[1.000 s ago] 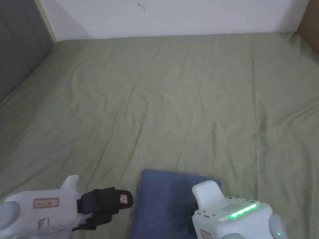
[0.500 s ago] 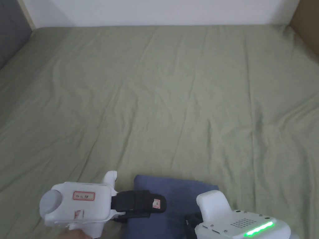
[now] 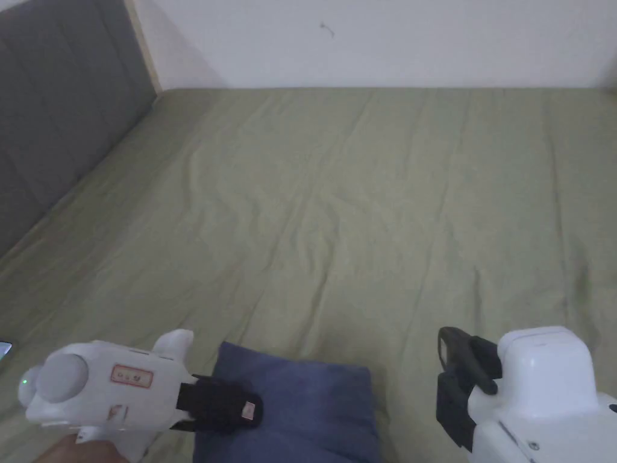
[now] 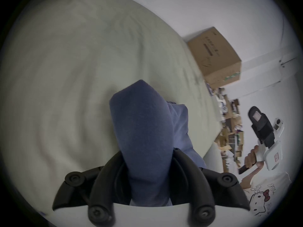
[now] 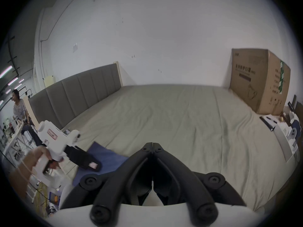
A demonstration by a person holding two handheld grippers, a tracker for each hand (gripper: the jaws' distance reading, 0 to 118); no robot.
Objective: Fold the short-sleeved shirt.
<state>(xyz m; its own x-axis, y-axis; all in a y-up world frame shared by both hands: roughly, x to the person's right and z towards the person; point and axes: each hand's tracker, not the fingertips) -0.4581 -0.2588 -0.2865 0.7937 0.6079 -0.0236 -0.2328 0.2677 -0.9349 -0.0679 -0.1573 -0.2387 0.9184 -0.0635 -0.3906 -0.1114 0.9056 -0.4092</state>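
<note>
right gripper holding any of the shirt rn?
No. The right gripper is shut on nothing, raised over the bed sheet, apart from the blue shirt.

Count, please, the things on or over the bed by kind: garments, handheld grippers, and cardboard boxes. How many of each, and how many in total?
Garments: 1, the folded dark blue shirt
Handheld grippers: 2, the left white gripper with black jaws and the right one
Cardboard boxes: 1, the brown cardboard box
Total: 4

From the head view we look steeply down and forward across the bed toward the wall. In the left gripper view we sit close above the blue shirt, rolled sideways. In the right gripper view we face level along the bed toward the headboard. All three views share the bed and shirt.
</note>
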